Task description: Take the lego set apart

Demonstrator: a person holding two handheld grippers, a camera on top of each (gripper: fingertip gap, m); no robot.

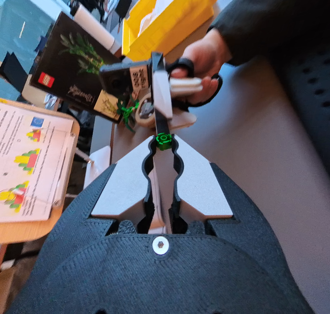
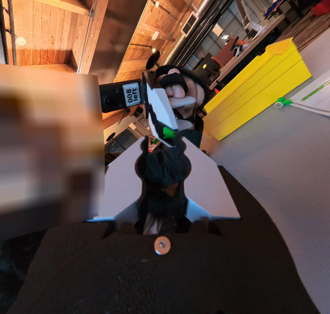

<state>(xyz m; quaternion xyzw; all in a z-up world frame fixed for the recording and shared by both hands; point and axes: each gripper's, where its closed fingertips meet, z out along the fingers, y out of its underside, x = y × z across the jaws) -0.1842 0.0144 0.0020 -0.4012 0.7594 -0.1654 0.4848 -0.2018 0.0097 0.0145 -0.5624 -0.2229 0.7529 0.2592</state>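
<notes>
My left gripper (image 1: 163, 139) is shut on a small round green lego piece (image 1: 163, 142), held up above the grey table (image 1: 259, 144). The right gripper (image 1: 161, 127), held by a hand, points its tip down at that piece from behind. In the right wrist view my right gripper (image 2: 165, 140) has its jaws apart with nothing seen between them. The left gripper (image 2: 169, 141) reaches in between its tips, with the green piece (image 2: 167, 132) just beyond. More green lego plant parts (image 1: 127, 109) lie farther back.
A yellow bin (image 1: 169, 19) (image 2: 259, 94) stands at the table's far side. A black lego box (image 1: 71, 64), a tape roll (image 1: 145, 112) and a picture sheet (image 1: 26, 153) on a wooden side table are to the left. Green pieces (image 2: 283, 102) lie far right. Less than 4 cm separates the two grippers' tips. Both grippers' tips are roughly 25 centimeters from the tape roll (image 1: 145, 112).
</notes>
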